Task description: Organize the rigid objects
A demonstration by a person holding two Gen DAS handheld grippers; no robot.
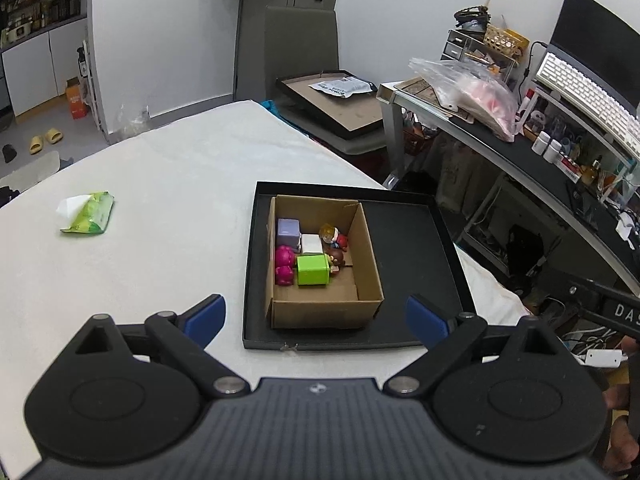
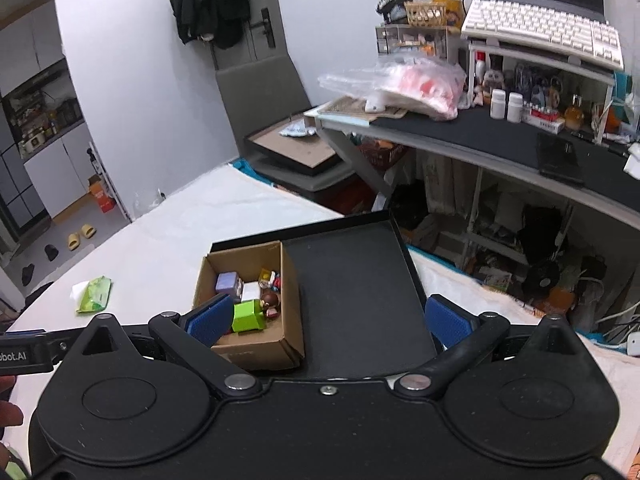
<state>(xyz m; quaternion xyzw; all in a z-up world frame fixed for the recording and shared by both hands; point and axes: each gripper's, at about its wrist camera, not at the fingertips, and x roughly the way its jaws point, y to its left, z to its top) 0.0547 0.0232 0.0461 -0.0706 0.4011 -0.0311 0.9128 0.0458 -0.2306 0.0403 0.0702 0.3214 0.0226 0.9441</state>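
Toys sit in cardboard box (image 1: 324,296) straight ahead of our left gripper (image 1: 316,318); right gripper (image 2: 330,320) lies rightward; both wide open, empty.

Lived-in home room, slippers (image 1: 45,140) on floor, coats on door (image 2: 212,0), cluttered desk (image 2: 480,136) with keyboard (image 2: 540,32)

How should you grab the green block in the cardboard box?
Come straight down from above, since the cardboard box walls block the sides. Close the left gripper on the green block across its near and far faces; the pink toy and brown figure crowd its other two sides.
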